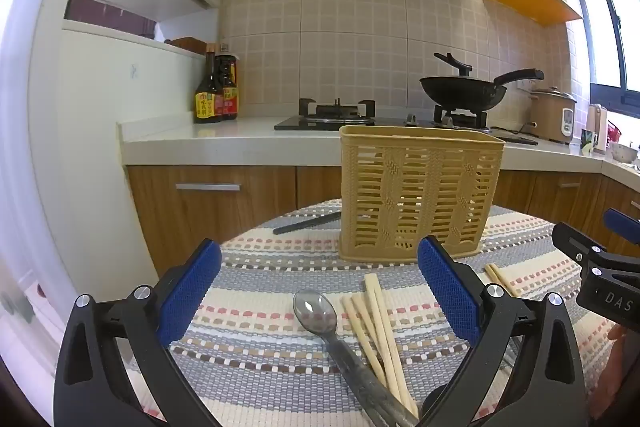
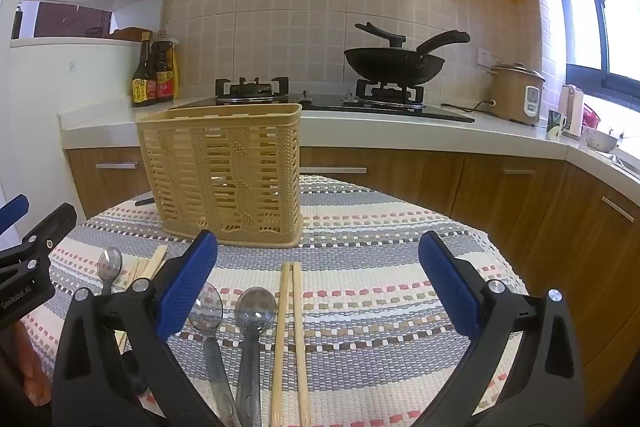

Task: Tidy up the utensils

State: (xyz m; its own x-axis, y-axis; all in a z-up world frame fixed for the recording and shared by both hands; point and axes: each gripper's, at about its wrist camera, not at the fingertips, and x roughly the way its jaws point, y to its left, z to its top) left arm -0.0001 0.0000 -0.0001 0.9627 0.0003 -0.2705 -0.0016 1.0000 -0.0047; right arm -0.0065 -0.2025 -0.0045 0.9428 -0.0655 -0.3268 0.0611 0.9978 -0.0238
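Note:
A tan slatted utensil basket (image 1: 418, 195) (image 2: 226, 179) stands upright on the striped cloth of a round table. In the left wrist view a clear grey plastic spoon (image 1: 320, 319) and several wooden chopsticks (image 1: 378, 323) lie between the fingers of my open, empty left gripper (image 1: 320, 291). In the right wrist view two grey spoons (image 2: 252, 311) and a pair of chopsticks (image 2: 290, 327) lie between the fingers of my open, empty right gripper (image 2: 318, 287). Another spoon (image 2: 109, 267) and chopsticks (image 2: 150, 265) lie to the left.
A dark utensil (image 1: 306, 223) lies on the cloth left of the basket. Behind the table is a kitchen counter (image 1: 224, 143) with sauce bottles (image 1: 216, 95), a gas stove with a black wok (image 1: 464, 91) and a rice cooker (image 2: 516, 93).

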